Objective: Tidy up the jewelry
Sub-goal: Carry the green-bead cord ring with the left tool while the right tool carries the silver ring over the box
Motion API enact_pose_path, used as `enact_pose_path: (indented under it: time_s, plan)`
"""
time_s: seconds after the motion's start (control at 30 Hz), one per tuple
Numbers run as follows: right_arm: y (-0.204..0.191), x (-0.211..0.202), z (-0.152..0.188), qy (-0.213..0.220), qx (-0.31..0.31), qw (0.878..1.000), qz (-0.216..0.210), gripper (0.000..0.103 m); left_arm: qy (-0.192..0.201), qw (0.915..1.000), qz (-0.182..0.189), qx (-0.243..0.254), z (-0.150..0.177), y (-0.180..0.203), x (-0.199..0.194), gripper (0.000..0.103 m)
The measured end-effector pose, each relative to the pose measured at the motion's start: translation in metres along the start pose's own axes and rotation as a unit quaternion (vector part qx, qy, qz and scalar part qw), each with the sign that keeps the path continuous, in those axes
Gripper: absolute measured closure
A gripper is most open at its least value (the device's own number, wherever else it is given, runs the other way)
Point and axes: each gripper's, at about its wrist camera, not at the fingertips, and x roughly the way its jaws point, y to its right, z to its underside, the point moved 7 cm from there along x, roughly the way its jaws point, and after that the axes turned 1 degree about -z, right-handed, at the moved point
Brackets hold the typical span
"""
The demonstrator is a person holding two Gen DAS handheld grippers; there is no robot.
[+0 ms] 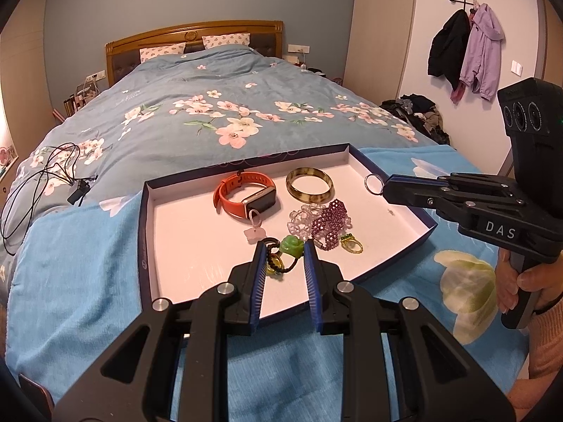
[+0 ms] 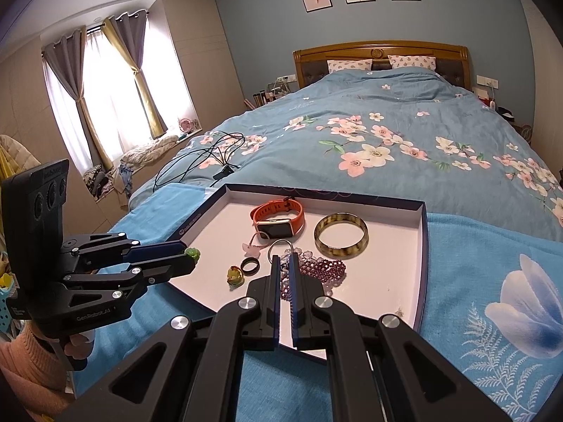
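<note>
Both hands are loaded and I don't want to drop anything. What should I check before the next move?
1. Left hand-held gripper closed on the green rose ring: ok.
2. Right hand-held gripper shut on the silver ring: ok.
3. Bare floor left in the tray for a set-down: ok.
4. Tray lying flat on the blue towel: ok.
5. Both grips firm enough to travel: cannot tell.

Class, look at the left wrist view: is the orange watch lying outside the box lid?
No. The orange watch lies inside the box lid, on its white floor beside the mottled bangle.
</note>
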Motion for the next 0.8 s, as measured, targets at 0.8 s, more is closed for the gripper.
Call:
enact_pose_path:
  time_s: [0.8]
  plan:
    - [0.014,0.015,-0.001,-0.011,0.012,1.000,0.004,0.100,-0.005,0.9999,-0.012,0.000,-0.008,-0.005,0.017,0.081]
